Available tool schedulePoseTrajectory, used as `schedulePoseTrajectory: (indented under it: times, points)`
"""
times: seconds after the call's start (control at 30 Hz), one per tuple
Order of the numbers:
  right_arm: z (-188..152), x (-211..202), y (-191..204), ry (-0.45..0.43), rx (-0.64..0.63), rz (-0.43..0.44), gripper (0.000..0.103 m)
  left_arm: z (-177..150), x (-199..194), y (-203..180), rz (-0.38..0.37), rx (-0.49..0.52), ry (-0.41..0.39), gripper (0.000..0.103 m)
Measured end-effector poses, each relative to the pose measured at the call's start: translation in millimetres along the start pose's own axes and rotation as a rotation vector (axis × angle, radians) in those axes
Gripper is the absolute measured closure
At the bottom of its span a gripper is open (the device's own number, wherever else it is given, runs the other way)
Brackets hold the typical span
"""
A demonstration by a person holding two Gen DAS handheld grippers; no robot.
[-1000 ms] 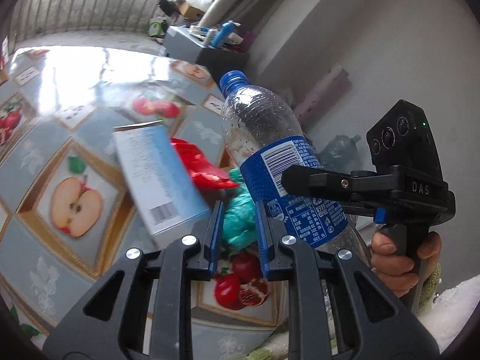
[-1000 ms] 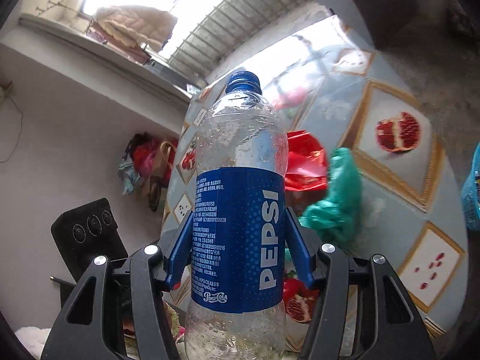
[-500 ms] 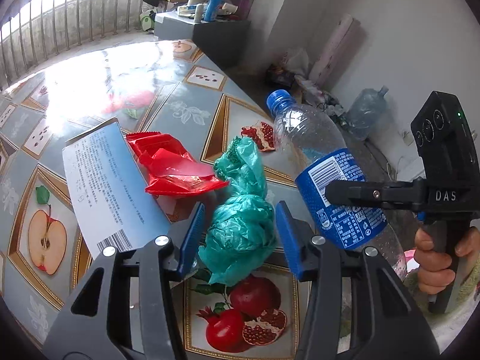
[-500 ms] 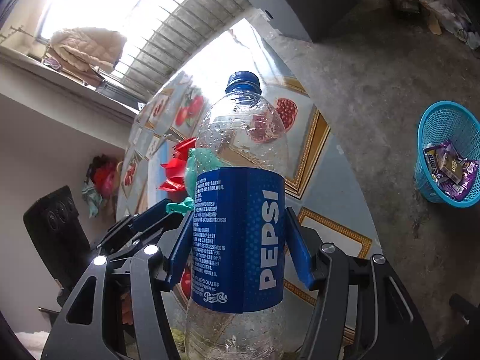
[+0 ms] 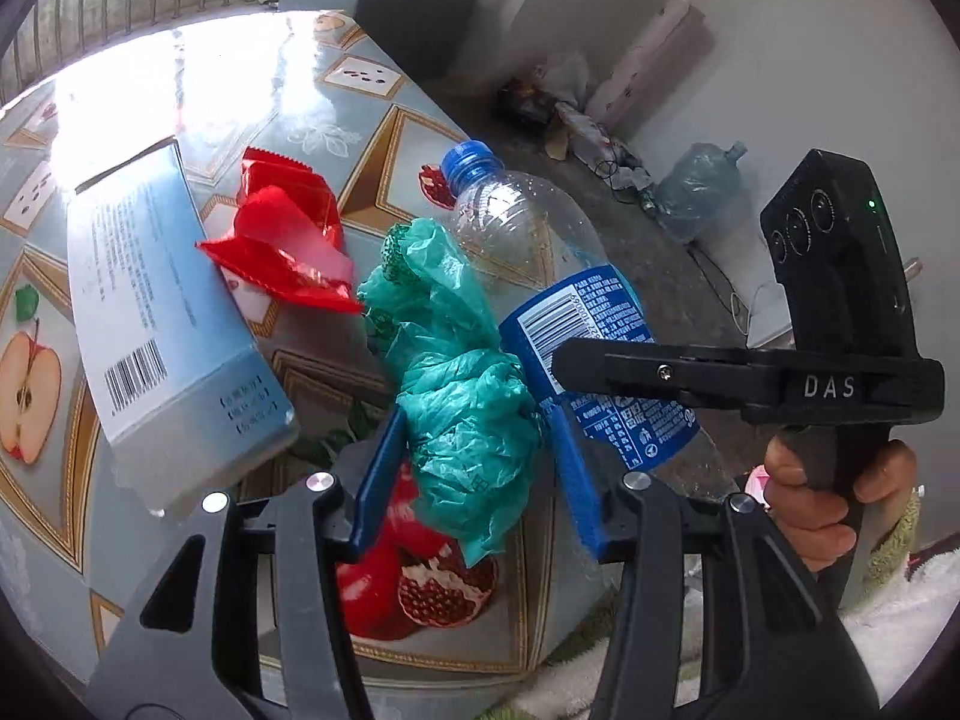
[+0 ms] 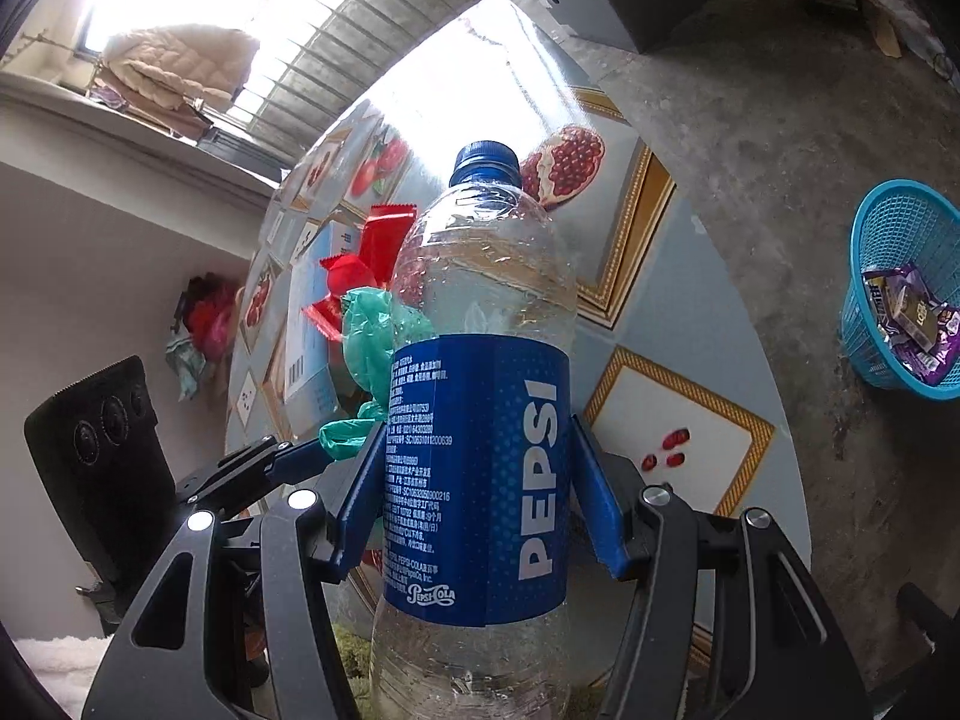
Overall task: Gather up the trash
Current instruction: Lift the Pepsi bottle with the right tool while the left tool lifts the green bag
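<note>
A crumpled green plastic bag lies on the fruit-patterned table. My left gripper is open with its blue pads on either side of the bag, close to it but not squeezing it. My right gripper is shut on an empty Pepsi bottle, held upright off the table. In the left wrist view the bottle leans just right of the bag. A red wrapper and a pale blue carton lie left of the bag.
A blue plastic basket with wrappers in it stands on the concrete floor to the right of the table. A hand holds the right gripper's handle. A water jug and clutter sit by the wall; a dark cabinet stands beyond the table.
My left gripper's jaws have widened and come forward and down, so the green bag now sits between them. The right gripper has sunk with the bottle still in it.
</note>
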State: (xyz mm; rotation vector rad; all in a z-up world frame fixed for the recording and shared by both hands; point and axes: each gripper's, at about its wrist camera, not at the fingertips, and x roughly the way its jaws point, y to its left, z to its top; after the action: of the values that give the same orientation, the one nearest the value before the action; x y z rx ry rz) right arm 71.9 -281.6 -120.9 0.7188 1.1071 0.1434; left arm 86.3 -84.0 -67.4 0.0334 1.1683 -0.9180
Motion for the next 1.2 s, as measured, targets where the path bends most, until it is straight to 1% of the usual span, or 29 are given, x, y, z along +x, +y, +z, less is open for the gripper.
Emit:
schedulePoseTrajectory:
  times: [0.1, 0.23, 0.4, 0.47, 0.77, 1.2]
  points:
    - [-9, -4, 1, 0.002, -0.013, -0.015, 0.046, -9, -3, -4, -0.018, 0.003, 0.01, 0.057]
    - [-7, -9, -3, -0.031, -0.02, -0.067, 0.045, -9, -4, -4, 0.032, 0.009, -0.012, 0.055]
    - [-3, -11, -6, -0.046, -0.022, -0.092, 0.045, -1, 8, -5, 0.059, 0.011, -0.011, 0.053]
    - [-3, -12, -6, -0.047, -0.021, -0.093, 0.045, 2, 13, -8, 0.072, 0.018, -0.012, 0.053]
    - [-3, -10, -5, -0.049, -0.021, -0.097, 0.044, 9, 22, -11, 0.084, 0.02, -0.015, 0.053]
    - [-3, -10, -6, -0.05, -0.02, -0.096, 0.044, 8, 21, -12, 0.092, 0.032, -0.018, 0.056]
